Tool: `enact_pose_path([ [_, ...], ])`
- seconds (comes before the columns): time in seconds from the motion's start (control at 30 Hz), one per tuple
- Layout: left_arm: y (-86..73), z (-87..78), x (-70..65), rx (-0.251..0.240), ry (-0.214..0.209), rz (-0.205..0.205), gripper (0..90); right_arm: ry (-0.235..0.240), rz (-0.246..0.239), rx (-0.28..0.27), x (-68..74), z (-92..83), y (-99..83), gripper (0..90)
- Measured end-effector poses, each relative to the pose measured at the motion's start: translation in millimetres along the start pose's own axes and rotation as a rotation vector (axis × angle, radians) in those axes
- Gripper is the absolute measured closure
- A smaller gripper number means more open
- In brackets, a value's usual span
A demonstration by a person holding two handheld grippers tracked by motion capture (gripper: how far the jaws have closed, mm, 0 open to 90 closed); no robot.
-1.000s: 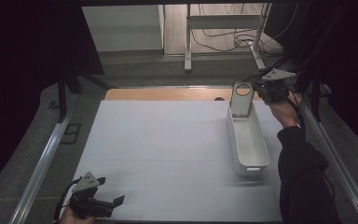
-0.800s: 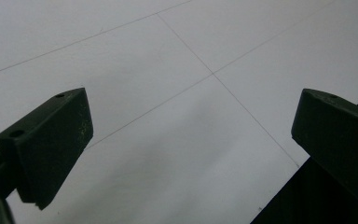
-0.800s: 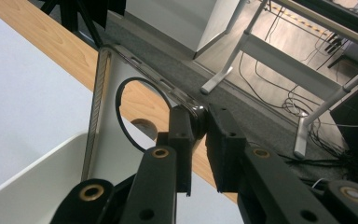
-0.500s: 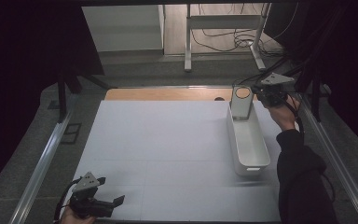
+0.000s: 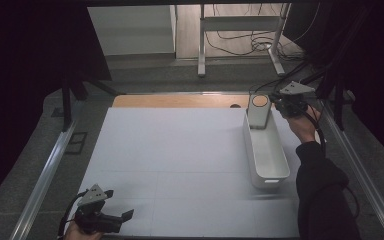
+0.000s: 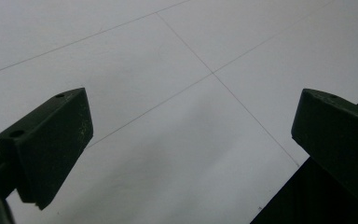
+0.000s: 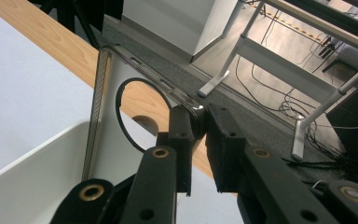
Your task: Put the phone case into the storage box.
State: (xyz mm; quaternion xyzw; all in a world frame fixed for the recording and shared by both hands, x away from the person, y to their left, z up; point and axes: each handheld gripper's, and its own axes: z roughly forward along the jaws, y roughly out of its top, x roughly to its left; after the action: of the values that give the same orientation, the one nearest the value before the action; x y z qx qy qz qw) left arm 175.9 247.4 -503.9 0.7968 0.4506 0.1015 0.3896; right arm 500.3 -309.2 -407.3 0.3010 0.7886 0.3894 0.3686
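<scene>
A flat white lid [image 5: 258, 110] with a round hole in it stands tilted at the far end of a long white bin [image 5: 266, 152], right of centre in the high view. The right gripper [image 5: 276, 104] has its jaws clamped on the lid's upper corner; in the right gripper view the lid [image 7: 121, 88] rises from the bin's wall [image 7: 32, 172], and the black jaws pinch its rim.

The bin rests on a white table sheet [image 5: 180, 160] ruled with thin lines, with a strip of bare wood [image 5: 180, 101] showing along its far edge. The left gripper [image 5: 125, 216] sits in the lower left of the high view, its jaws standing wide apart over the sheet with nothing between them.

Metal rails [image 5: 45, 175] run down both sides of the table. Beyond it lie grey carpet, a white cabinet [image 5: 130, 30] at upper left, a white table frame [image 5: 240, 35] and loose cables [image 5: 245, 42] on the floor. Dark curtains [image 5: 25, 65] close the sides.
</scene>
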Motion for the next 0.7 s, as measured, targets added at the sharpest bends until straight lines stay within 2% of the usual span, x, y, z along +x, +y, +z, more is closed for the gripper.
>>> enact_pose_path([
  [0.23, 0.1, 0.0, -0.1, 0.002, 0.000, 0.002, 0.0, 0.007, 0.003, -0.008, -0.9, 0.4, -1.5, 80.5],
  [0.7, 0.2, 0.2, -0.2, 0.004, -0.001, 0.005, 0.0, -0.019, -0.008, -0.011, 0.9, 3.4, -1.9, 77.4],
])
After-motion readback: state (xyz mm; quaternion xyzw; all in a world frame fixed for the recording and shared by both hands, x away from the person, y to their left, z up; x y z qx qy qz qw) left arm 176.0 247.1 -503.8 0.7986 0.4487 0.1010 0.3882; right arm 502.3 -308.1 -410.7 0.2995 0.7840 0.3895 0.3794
